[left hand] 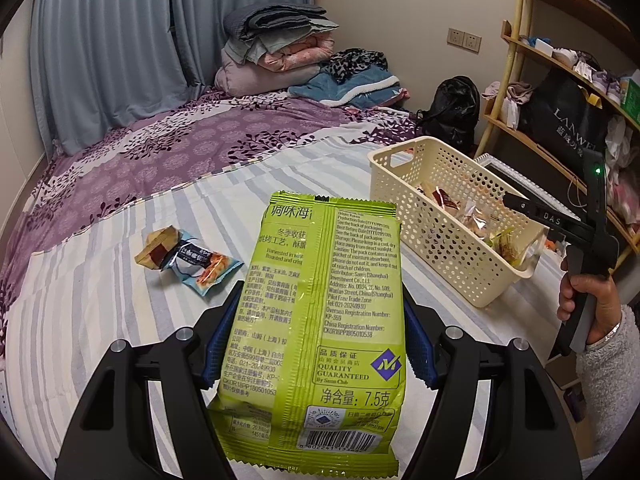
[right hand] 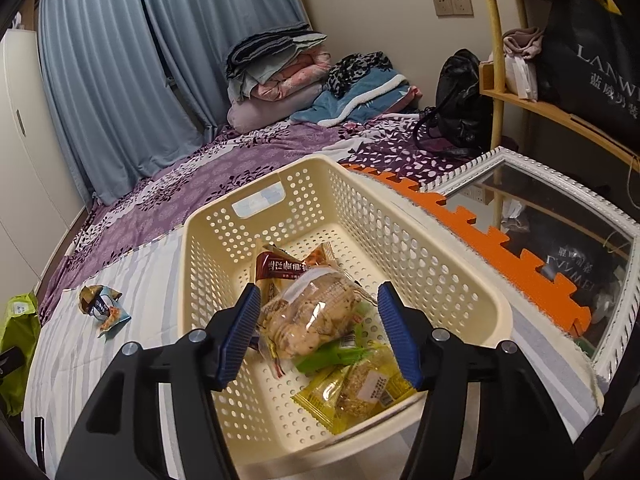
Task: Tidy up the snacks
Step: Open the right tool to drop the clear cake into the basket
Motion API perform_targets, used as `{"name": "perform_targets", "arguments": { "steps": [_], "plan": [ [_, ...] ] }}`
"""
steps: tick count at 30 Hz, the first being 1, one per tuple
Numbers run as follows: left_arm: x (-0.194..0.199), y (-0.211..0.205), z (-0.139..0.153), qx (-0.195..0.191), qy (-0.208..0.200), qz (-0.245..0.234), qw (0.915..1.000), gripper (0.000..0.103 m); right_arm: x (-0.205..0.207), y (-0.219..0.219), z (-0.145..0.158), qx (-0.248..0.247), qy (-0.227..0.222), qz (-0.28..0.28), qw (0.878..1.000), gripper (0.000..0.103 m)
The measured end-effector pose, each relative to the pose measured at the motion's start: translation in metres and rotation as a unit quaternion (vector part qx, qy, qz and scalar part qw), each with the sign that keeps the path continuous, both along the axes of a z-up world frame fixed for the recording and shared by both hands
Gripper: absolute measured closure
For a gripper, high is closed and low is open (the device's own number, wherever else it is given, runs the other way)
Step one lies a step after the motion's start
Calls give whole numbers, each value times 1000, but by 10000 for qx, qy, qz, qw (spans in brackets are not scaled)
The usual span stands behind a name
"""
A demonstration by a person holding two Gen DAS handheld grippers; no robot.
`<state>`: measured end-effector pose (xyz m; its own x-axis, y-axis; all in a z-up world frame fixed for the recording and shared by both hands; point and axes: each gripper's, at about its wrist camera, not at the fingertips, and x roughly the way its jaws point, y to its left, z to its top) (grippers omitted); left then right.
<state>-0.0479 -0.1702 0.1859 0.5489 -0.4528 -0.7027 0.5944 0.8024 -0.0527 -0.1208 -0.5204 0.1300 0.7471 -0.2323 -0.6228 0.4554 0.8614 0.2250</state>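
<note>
Snacks on the striped bedsheet [left hand: 100,300]: we hold a green seaweed packet [left hand: 320,320] upright above it, clamped between the blue pads of our left gripper [left hand: 316,332]. Our right gripper [right hand: 320,332] hovers spread wide, gripping nothing, over the cream basket [right hand: 208,240], which contains several wrapped snacks [right hand: 312,316]. Two small wrapped snacks [left hand: 188,260] lie together on the sheet, left of the basket.

Your bed [left hand: 120,184] wears a striped sheet [left hand: 100,300] over a purple floral cover. On it sit the cream basket [left hand: 404,184], two small snack packets [left hand: 188,258], and folded blankets [left hand: 276,48].
</note>
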Motion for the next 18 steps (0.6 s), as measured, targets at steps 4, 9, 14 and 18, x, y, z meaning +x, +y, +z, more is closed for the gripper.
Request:
{"name": "perform_targets", "arguments": {
  "steps": [4,9,14,18],
  "plan": [
    [-1,-13,1,3,-9,-146,9999,31,-13,-5,2,44,-74,-119,9999,42],
    [-5,-32,0,17,8,-352,9994,31,-28,-10,3,-12,-125,-260,9996,31],
    [-6,-56,1,-30,41,-582,9983,31,-40,-14,1,-3,-134,-381,9992,20],
    [-7,-84,4,-104,79,-830,9965,31,-49,-17,-2,40,-145,-432,9990,19]
  ]
}}
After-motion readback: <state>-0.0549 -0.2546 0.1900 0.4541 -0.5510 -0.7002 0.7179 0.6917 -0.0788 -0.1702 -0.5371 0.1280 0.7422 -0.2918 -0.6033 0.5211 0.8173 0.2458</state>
